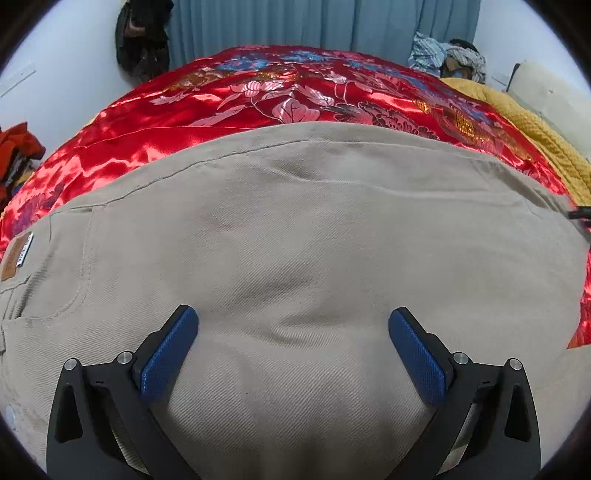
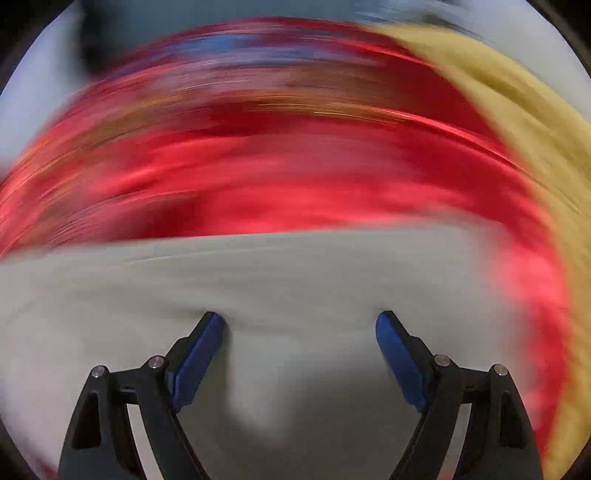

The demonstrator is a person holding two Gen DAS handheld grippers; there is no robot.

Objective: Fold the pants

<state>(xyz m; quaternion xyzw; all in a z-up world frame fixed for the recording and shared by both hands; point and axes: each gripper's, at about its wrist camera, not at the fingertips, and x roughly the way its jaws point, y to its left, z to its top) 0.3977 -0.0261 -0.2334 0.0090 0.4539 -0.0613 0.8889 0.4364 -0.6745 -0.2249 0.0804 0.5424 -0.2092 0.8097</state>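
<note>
Beige pants (image 1: 295, 229) lie spread on a red floral satin bedspread (image 1: 258, 99), with a brown leather waist patch (image 1: 15, 254) at the far left. My left gripper (image 1: 293, 317) is open just above the fabric, its blue pads (image 1: 170, 354) wide apart and holding nothing. The right wrist view is heavily motion-blurred. There the pants (image 2: 258, 280) fill the lower half, and my right gripper (image 2: 301, 321) is open over them with blue pads (image 2: 199, 362) apart and empty. The red bedspread (image 2: 295, 177) lies beyond.
A yellow knitted blanket (image 1: 535, 133) lies along the bed's right side, also blurred in the right wrist view (image 2: 517, 96). Blue curtains (image 1: 325, 22) hang behind the bed. A dark bag (image 1: 142, 40) hangs at the back left. Clothes (image 1: 447, 55) are piled at the back right, red clothes (image 1: 18, 155) at the left.
</note>
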